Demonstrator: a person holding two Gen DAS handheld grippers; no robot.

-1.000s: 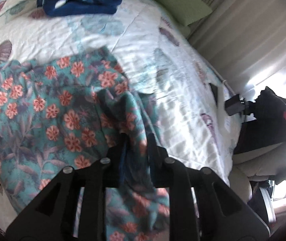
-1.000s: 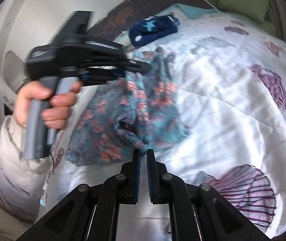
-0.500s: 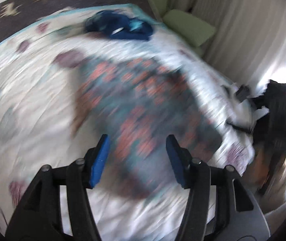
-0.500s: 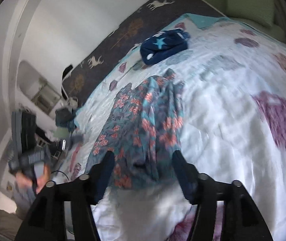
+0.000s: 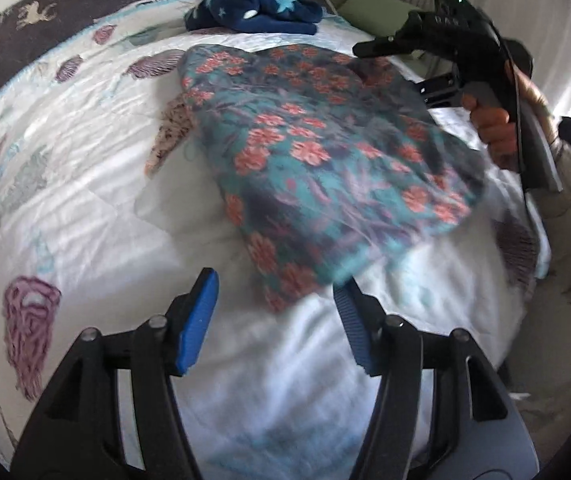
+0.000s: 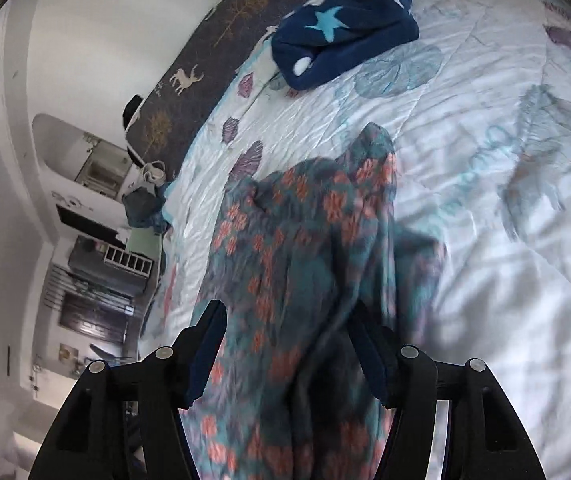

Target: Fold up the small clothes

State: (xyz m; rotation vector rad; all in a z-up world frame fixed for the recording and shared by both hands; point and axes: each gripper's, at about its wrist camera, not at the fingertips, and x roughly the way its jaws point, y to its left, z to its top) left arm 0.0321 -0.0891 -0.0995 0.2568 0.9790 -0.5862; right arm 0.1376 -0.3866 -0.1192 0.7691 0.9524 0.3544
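A teal garment with orange flowers (image 5: 325, 160) lies folded on the white quilted bed (image 5: 77, 184). My left gripper (image 5: 277, 308) is open and empty, just short of the garment's near corner. My right gripper (image 6: 289, 344) is open, its jaws standing wide over the garment (image 6: 305, 240), which fills the space between them; whether it touches the cloth is unclear. The right gripper also shows in the left wrist view (image 5: 369, 46), held over the garment's far right side.
A dark blue star-patterned garment (image 5: 253, 10) lies folded at the far end of the bed, also in the right wrist view (image 6: 341, 28). Green pillows (image 5: 377, 12) sit beyond it. A dark patterned headboard (image 6: 205, 68) and shelves (image 6: 121, 256) are to the left.
Both grippers were shut on the floral garment a second ago; both have opened and let it go. The garment now lies folded on the bed, and both grippers have shifted position around it.
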